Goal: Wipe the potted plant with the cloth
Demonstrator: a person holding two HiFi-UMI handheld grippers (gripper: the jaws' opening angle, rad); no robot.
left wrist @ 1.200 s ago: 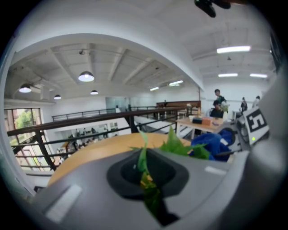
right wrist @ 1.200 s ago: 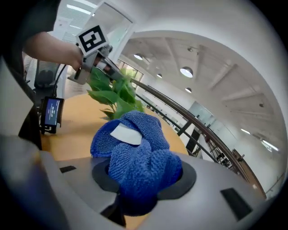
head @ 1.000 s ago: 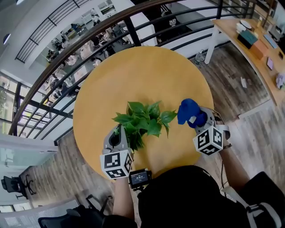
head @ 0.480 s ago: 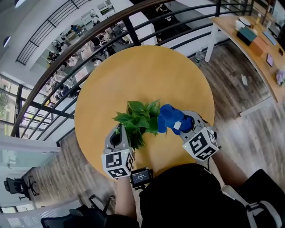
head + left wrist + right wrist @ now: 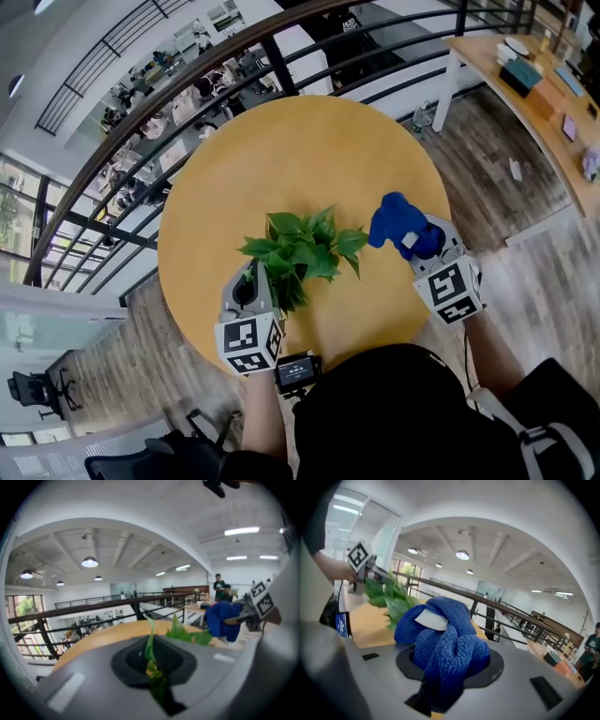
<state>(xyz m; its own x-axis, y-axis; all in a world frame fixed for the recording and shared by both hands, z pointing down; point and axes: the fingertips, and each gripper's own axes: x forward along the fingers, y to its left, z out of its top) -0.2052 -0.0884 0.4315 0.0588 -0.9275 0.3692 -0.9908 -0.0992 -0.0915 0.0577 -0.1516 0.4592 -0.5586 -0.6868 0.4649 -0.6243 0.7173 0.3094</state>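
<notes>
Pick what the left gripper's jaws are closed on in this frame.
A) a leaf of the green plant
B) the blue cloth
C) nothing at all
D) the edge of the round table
A: the left gripper view shows the left gripper with its jaws shut on a green leaf of the plant, while the blue cloth is bunched in the jaws of the right gripper.

My left gripper pinches a leaf of the potted plant; the blue cloth hangs near the table's right edge.
</notes>
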